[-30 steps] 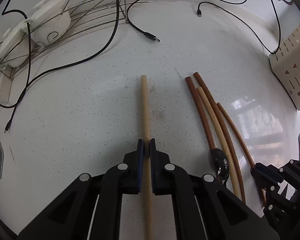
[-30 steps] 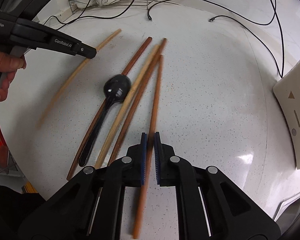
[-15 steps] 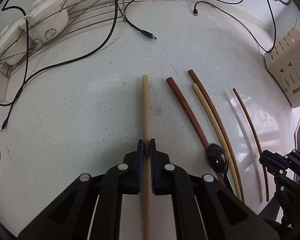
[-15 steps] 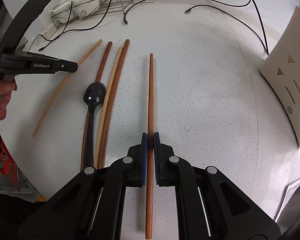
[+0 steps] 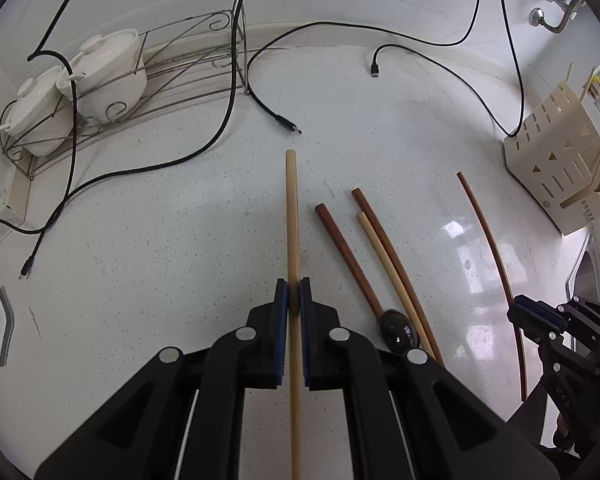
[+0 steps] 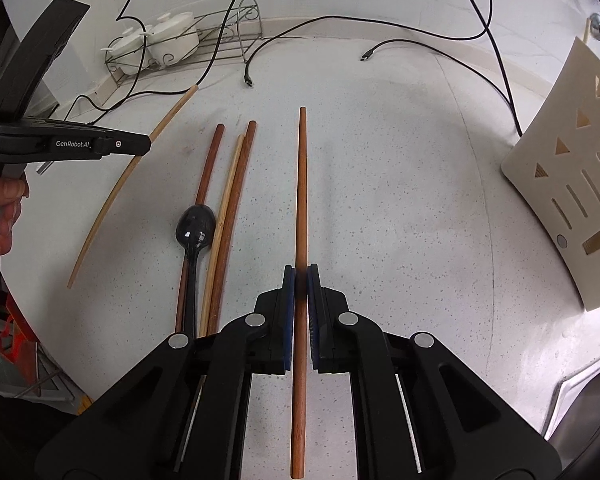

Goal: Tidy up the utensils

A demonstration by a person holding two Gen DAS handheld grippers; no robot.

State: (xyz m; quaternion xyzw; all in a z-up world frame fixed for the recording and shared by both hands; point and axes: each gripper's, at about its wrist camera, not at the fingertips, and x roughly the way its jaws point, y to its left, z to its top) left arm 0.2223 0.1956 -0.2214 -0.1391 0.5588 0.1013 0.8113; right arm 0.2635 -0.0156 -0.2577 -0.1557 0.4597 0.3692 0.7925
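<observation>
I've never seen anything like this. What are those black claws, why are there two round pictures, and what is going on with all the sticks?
No robot here: a person holds a black two-finger gripper in each hand, and each gripper carries a wide-angle camera looking along its fingers, hence two round pictures. One is from the left gripper, shut on a pale chopstick. The other is from the right gripper, shut on a reddish-brown chopstick. In that view a hand grips the left tool. On the white counter lie three more chopsticks and a black spoon. At the right stands a cream utensil holder; at the back, a wire rack with white pots and loose black cables.
</observation>
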